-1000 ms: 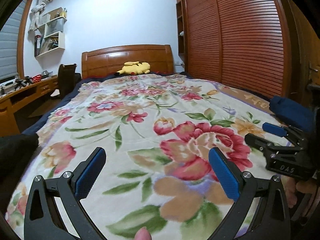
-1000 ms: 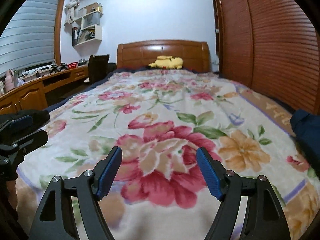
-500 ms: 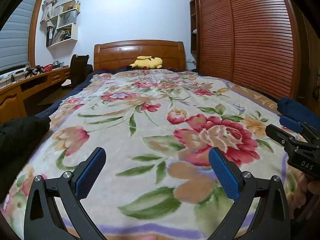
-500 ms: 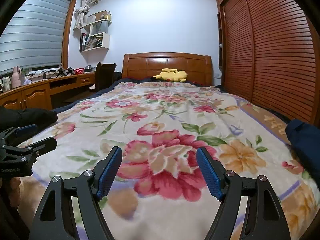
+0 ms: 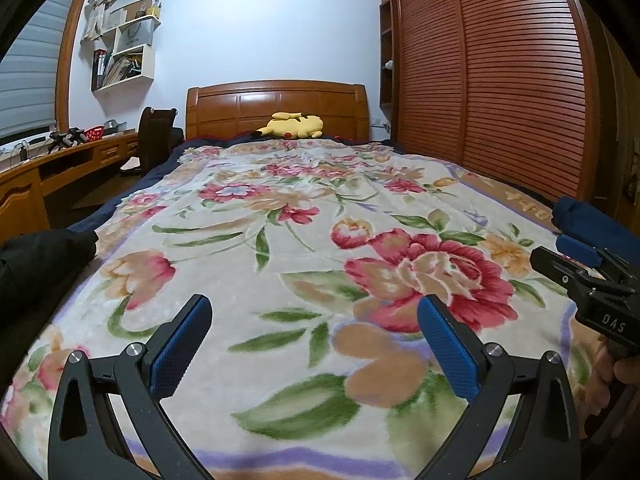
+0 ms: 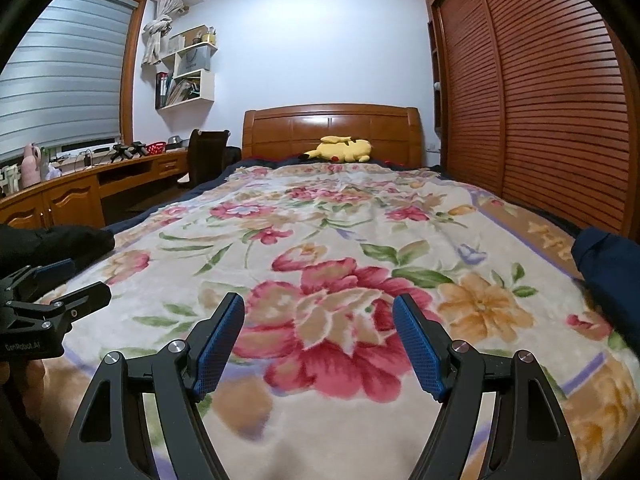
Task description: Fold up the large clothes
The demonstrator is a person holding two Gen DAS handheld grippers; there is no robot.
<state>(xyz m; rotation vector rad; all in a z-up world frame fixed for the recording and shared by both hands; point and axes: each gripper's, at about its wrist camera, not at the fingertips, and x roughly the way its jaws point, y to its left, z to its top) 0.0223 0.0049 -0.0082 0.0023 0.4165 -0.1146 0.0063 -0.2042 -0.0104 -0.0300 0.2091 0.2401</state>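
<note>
Hovering over the floral blanket (image 5: 288, 264), both sets of fingers spread wide and gripping nothing.

Left gripper (image 5: 312, 320) and right gripper (image 6: 318, 322) pointing toward the headboard (image 6: 332, 128); black garment (image 5: 44, 256) lying at the bed's left edge, navy garment (image 6: 612, 276) at the right edge.

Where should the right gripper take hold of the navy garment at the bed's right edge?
Judging from here, the navy garment sits bunched, no collar or hem showing. Pinch its near rounded fold, bringing the open right gripper in from the left over the floral blanket.
</note>
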